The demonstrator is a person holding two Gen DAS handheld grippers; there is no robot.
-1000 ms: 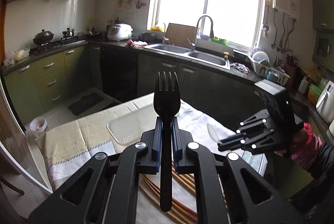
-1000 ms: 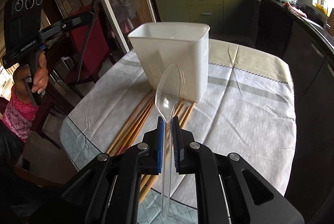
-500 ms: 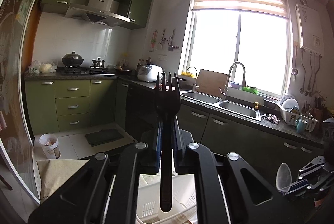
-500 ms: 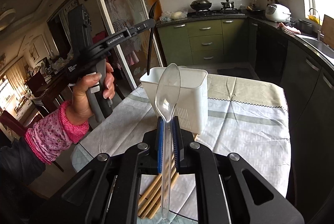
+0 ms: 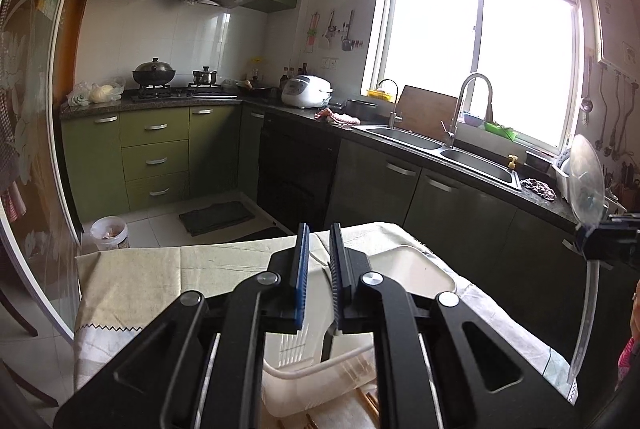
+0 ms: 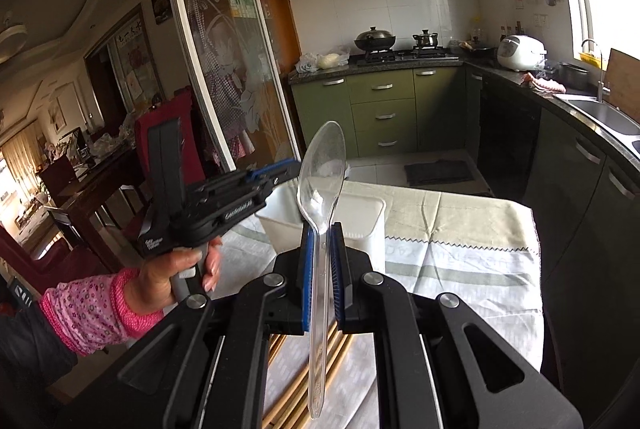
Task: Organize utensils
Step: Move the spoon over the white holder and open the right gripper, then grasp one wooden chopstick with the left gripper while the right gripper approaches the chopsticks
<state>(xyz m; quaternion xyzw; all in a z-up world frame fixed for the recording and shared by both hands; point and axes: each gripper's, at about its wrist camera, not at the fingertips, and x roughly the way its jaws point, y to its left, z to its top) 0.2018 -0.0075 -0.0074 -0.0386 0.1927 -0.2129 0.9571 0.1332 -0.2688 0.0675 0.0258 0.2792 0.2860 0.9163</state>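
My left gripper (image 5: 319, 229) hovers over the white plastic bin (image 5: 420, 265), its jaws opening with nothing between the blue pads. A dark sliver just under the right pad, inside the bin, may be the black fork. From the right wrist view the left gripper (image 6: 290, 169) is held by a hand above the bin (image 6: 360, 225). My right gripper (image 6: 322, 229) is shut on a clear plastic spoon (image 6: 322, 181), bowl up, on the near side of the bin. That spoon (image 5: 586, 181) also shows at the right edge of the left wrist view. Wooden chopsticks (image 6: 280, 349) lie on the cloth below.
The table wears a beige and white cloth (image 6: 460, 269). A person's hand in a pink floral sleeve (image 6: 100, 309) holds the left gripper. Kitchen counters, a double sink (image 5: 440, 149) and a stove stand beyond; dark chairs sit at the left.
The black fork has left the left gripper's jaws, which now stand slightly apart. The left gripper sank over the bin. The right gripper rose with the spoon.
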